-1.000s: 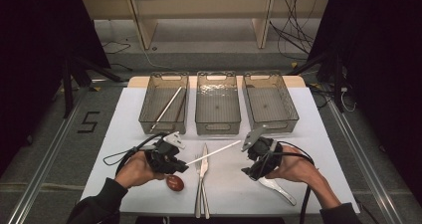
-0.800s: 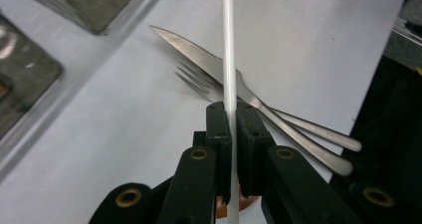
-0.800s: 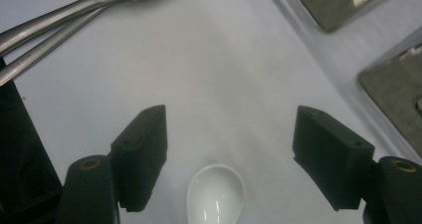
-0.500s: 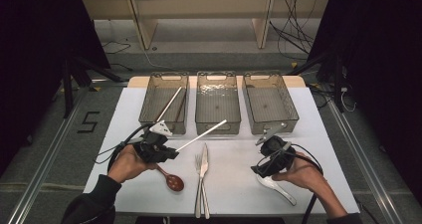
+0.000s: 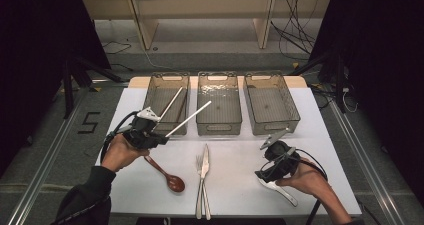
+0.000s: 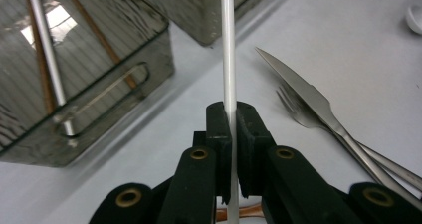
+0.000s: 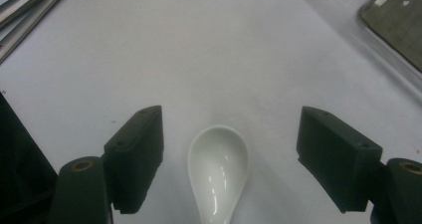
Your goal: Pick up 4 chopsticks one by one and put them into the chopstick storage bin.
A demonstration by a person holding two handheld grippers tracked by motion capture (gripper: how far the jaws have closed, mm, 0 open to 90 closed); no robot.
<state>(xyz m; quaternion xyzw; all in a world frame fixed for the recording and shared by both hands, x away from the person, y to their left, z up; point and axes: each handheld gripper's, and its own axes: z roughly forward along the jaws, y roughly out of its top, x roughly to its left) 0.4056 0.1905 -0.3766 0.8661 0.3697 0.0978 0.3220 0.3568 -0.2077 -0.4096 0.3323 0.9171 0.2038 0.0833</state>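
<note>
Left gripper, jaws clamped on a white chopstick slanting up over the leftmost bin. Right gripper, jaws just opened wide, either side of a white ceramic spoon lying untouched on the desk.

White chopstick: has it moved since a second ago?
Yes. The white chopstick, clamped in the left gripper, has gone left, from between the two grippers above the knife to the left bin.
</note>
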